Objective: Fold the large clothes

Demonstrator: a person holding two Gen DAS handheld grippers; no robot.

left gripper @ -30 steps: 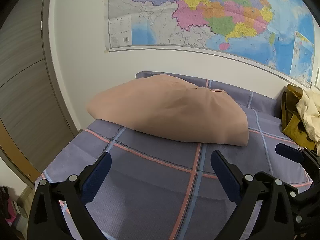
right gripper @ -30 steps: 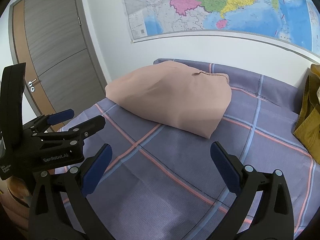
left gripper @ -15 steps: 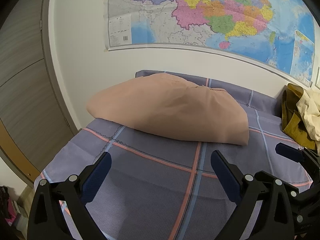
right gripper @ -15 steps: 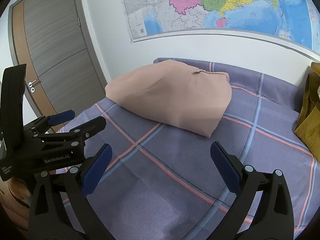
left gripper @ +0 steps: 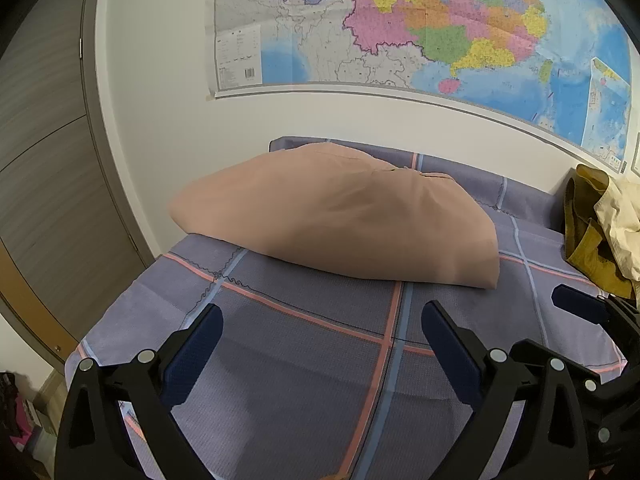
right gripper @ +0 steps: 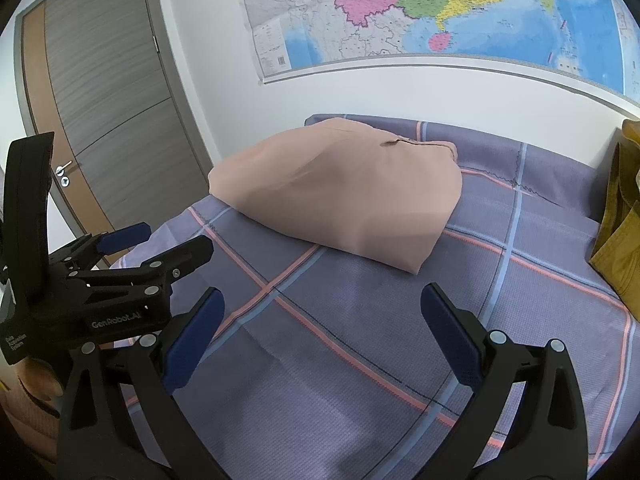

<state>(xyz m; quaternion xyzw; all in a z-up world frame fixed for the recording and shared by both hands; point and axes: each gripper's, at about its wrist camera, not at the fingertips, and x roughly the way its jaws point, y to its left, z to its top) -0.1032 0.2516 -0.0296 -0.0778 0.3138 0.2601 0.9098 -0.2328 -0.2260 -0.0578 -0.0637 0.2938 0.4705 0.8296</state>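
- My left gripper [left gripper: 320, 336] and right gripper [right gripper: 322, 320] gape, holding nothing, above the bed [left gripper: 304, 344].
- A pink folded garment [left gripper: 340, 220] lies beyond, near the map [left gripper: 440, 24] wall.
- Mustard clothes [left gripper: 592, 236] pile at right.
- Only my right view shows the door [right gripper: 104, 92].

White wall [left gripper: 168, 92] with large map [left gripper: 420, 28]. Grey wood door [right gripper: 104, 92] at left, handle [right gripper: 64, 169] visible. Bed [right gripper: 360, 340] against wall, purple plaid sheet.
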